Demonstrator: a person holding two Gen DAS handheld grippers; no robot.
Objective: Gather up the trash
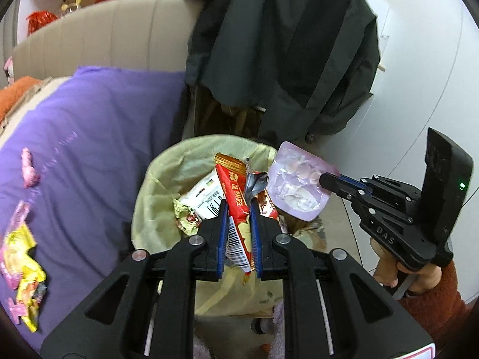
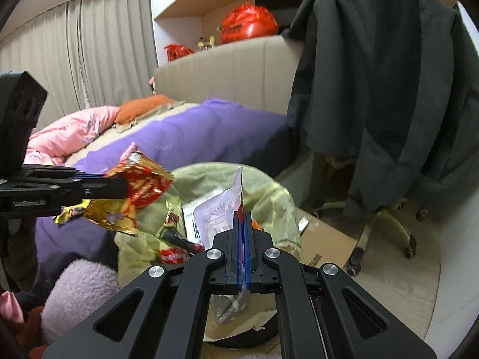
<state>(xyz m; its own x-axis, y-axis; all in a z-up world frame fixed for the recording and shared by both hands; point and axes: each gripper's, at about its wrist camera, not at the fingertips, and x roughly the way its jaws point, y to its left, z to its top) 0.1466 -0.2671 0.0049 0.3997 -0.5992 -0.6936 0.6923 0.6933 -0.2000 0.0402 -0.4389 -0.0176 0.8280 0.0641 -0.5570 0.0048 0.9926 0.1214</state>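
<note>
A trash bin lined with a pale green bag (image 1: 167,173) stands beside the bed and holds several wrappers; it also shows in the right wrist view (image 2: 269,197). My left gripper (image 1: 238,209) is shut on a red and gold snack wrapper (image 1: 235,197) above the bin; the same wrapper shows in the right wrist view (image 2: 140,188). My right gripper (image 2: 243,214) is shut on a pale purple clear pouch (image 2: 218,218), held over the bin's right rim, and the pouch shows in the left wrist view (image 1: 299,185). More wrappers lie on the purple bedspread: a yellow one (image 1: 24,266) and a pink one (image 1: 30,167).
The purple bedspread (image 1: 98,137) fills the left. A dark coat (image 1: 284,48) hangs over a chair (image 2: 386,224) behind the bin. A flat cardboard sheet (image 2: 326,242) lies on the floor by the bin. A white wall (image 1: 425,89) is on the right.
</note>
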